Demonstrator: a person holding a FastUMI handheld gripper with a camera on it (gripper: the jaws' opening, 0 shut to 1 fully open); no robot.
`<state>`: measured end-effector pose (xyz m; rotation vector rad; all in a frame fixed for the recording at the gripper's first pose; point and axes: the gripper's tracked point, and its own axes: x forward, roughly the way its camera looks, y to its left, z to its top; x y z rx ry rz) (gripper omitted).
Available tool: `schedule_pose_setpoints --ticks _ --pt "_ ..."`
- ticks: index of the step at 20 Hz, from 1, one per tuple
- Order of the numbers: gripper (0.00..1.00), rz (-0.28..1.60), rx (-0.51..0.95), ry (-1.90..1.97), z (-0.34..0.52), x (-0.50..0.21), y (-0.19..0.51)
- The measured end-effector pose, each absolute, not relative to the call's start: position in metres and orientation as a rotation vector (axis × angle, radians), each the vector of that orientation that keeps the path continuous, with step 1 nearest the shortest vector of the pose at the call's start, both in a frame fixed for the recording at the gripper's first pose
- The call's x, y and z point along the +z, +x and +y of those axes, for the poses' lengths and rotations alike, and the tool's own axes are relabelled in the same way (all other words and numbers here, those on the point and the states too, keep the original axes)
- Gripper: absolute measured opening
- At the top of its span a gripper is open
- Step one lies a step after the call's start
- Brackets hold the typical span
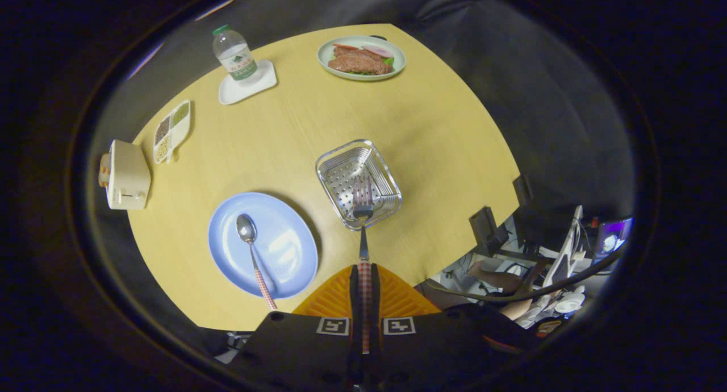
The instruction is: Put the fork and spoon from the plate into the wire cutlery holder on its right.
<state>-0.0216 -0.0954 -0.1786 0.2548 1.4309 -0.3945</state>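
The tongs (364,278) pinch the fork (363,210) by its checkered handle, a light, stiff, slippery thing whose tines hang over the wire cutlery holder (359,183) just ahead, while the spoon (254,253) lies on the plate (287,250) to their left.

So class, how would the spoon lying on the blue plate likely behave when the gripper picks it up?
The spoon looks like shiny metal, so probably stiff and slick on the bowl. Its thin checked handle overhangs the blue plate, which likely eases grasping but may let it pivot. The gripper is shut on the fork.
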Motion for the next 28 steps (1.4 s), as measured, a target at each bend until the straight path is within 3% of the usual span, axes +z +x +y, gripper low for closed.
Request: schedule_pose_setpoints --ticks 6,12,17,25,28 --pt "0.08 1.641 -0.325 0.296 -0.102 -0.205 -0.004" --pt "0.08 1.691 -0.226 0.287 -0.093 -0.222 0.018" --pt "0.16 1.686 -0.199 0.21 -0.1 -0.218 0.025" --pt "1.0 1.602 -0.24 0.184 -0.098 -0.194 0.013" --pt "1.0 1.572 -0.262 0.148 -0.091 -0.178 0.0"
